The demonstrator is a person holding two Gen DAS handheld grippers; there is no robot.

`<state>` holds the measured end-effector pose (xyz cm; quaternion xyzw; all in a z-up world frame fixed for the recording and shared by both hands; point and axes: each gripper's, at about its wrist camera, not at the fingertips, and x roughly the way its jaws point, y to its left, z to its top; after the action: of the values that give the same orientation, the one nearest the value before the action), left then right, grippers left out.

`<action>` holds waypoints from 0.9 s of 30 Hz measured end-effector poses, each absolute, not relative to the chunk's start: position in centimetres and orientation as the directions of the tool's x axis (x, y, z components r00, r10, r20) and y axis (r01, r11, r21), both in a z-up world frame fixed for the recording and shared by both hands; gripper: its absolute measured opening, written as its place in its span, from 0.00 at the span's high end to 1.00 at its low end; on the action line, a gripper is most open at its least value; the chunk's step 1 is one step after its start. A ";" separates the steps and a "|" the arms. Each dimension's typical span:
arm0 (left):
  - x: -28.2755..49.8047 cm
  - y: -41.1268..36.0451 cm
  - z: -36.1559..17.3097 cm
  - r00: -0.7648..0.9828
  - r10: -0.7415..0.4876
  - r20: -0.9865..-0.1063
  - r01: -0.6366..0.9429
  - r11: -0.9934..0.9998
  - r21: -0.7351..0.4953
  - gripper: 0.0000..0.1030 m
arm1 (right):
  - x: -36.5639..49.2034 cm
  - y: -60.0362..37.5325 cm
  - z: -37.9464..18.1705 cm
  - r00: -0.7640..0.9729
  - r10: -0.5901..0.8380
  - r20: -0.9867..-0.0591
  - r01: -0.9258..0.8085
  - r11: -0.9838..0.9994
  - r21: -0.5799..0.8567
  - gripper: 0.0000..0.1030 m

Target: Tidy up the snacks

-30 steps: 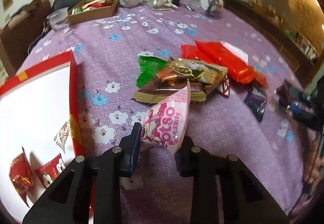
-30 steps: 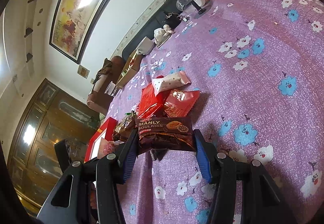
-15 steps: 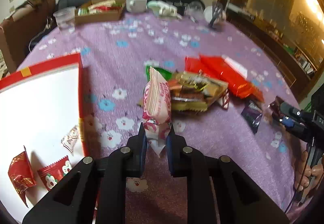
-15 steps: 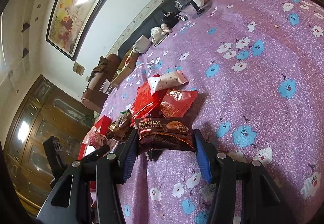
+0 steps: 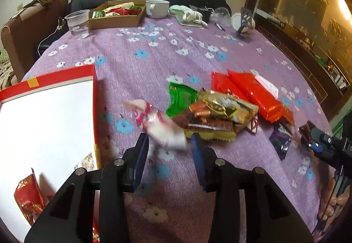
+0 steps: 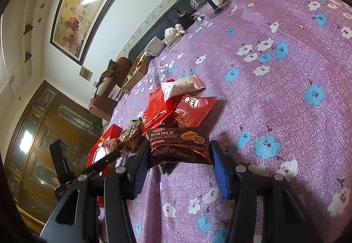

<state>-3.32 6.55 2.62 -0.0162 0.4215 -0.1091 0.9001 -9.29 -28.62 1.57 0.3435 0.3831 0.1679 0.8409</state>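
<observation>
A pink-and-white snack packet [image 5: 158, 124], blurred and tilted to the left, lies between the fingers of my left gripper [image 5: 169, 144]. Its jaws are opening and the pads stand off the packet. Left of it lies the red box [image 5: 94, 111] with a white inside, holding a red packet [image 5: 27, 199]. My right gripper [image 6: 178, 155] is shut on a brown cookie packet [image 6: 178, 142] low over the purple cloth. Just behind it is the pile of snacks [image 6: 176, 106], also in the left wrist view as the pile of snacks [image 5: 220, 111].
At the far edge of the flowered table stand a cardboard tray [image 5: 114, 16] of snacks, a plastic cup [image 5: 78, 23], a white mug [image 5: 157, 9] and a phone stand [image 5: 244, 21]. A small dark packet [image 5: 281, 139] lies right of the pile. A sofa runs behind the table.
The left jaws, shut tight on the upright pink packet half a second ago, have spread, and the packet has tipped to the left. The right gripper and its brown packet have kept still.
</observation>
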 end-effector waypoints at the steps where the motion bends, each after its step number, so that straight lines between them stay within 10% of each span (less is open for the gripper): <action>1: -3.1 6.7 2.6 0.617 -0.210 -0.758 0.173 0.976 -0.131 0.64 | -9.3 -28.6 1.6 0.650 0.545 -0.530 -0.020 0.709 0.705 0.47; 5: -2.2 7.6 2.1 0.596 -0.224 -0.771 0.120 0.974 -0.190 0.78 | -9.2 -28.5 1.6 0.649 0.545 -0.531 -0.019 0.709 0.705 0.47; 21: -5.9 4.7 4.8 0.503 -0.379 -0.777 0.221 0.925 -0.308 0.70 | -9.3 -28.5 1.6 0.649 0.549 -0.526 -0.023 0.706 0.708 0.47; 23: -6.3 3.4 6.3 0.539 -0.363 -0.760 0.272 0.929 -0.250 0.61 | -9.4 -28.5 1.6 0.648 0.552 -0.524 -0.026 0.704 0.710 0.47; 25: -6.2 2.0 7.4 0.598 -0.309 -0.739 0.311 0.940 -0.142 0.21 | -9.5 -28.6 1.6 0.648 0.555 -0.521 -0.030 0.702 0.712 0.47; 27: -5.4 0.5 7.6 0.635 -0.249 -0.732 0.331 0.943 -0.033 0.18 | -9.5 -28.5 1.6 0.648 0.559 -0.517 -0.033 0.699 0.714 0.47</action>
<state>-5.44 0.49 7.64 0.0519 0.3961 -0.1605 0.9026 -9.49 -28.53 1.63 0.3454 0.3804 0.1761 0.8396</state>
